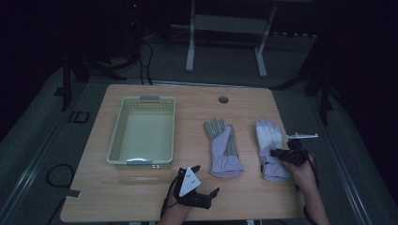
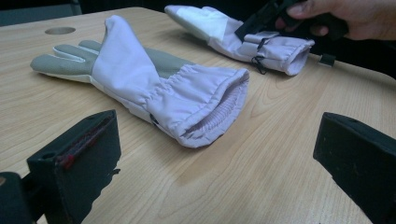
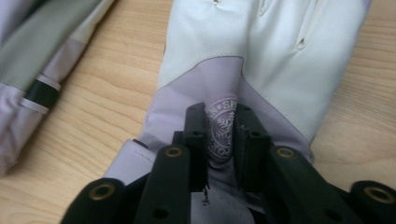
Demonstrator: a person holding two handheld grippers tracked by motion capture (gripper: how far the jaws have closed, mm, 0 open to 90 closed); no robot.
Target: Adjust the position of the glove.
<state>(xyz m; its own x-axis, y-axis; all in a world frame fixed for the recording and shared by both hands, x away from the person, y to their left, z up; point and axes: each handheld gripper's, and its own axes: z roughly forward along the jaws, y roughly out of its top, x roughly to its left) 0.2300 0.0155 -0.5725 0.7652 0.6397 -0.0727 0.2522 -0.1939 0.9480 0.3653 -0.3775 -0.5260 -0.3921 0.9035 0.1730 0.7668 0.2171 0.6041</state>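
**Right-hand glove pinched at the back of the hand**

The right-hand glove (image 1: 270, 150) lies flat on the surface (image 1: 244, 197), near its right edge, and your right gripper (image 1: 283, 155) has its jaws clamped on a fold of lilac fabric at the snowflake badge (image 3: 221, 128), just ahead of the cuff. Its long axis runs away from you: fingers toward the far edge, cuff toward you, so the jaws point along the glove rather than across it. The second glove (image 1: 223, 147) lies just beside it to the left, parallel, palm side up, cuff also toward you. Your left gripper (image 1: 197, 185) hovers short of that cuff with jaws wide apart, holding nothing. The basket (image 1: 123, 123) stands farther left, so any carry there, I judge, crosses over the second glove.
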